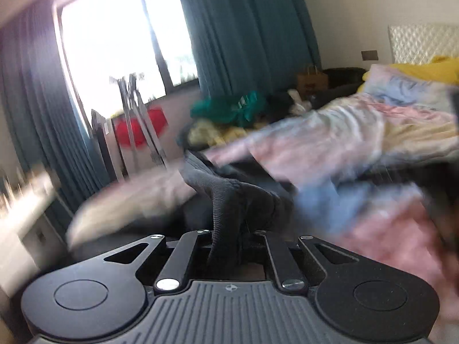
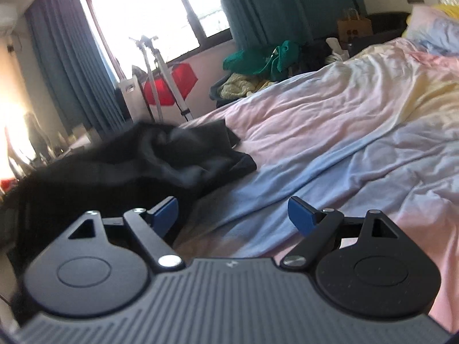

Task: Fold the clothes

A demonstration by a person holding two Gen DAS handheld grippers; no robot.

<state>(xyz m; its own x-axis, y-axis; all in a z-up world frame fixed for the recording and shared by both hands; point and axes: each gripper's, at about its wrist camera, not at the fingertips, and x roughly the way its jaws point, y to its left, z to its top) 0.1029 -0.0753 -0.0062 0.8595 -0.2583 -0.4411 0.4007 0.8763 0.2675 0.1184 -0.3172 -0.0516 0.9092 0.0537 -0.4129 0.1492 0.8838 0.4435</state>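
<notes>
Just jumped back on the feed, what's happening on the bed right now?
A person is working on a dark garment on the bed's pastel duvet. The left gripper is shut on a ribbed edge of that garment, with the view blurred by motion. The right gripper is open and empty over the duvet, beside the garment. Nothing looks folded yet.

One dark garment [image 2: 160,154] at centre left, one green garment [image 2: 258,57] and one paper bag [image 2: 354,27] at upper right, one red object [image 2: 169,86] at upper left.
</notes>
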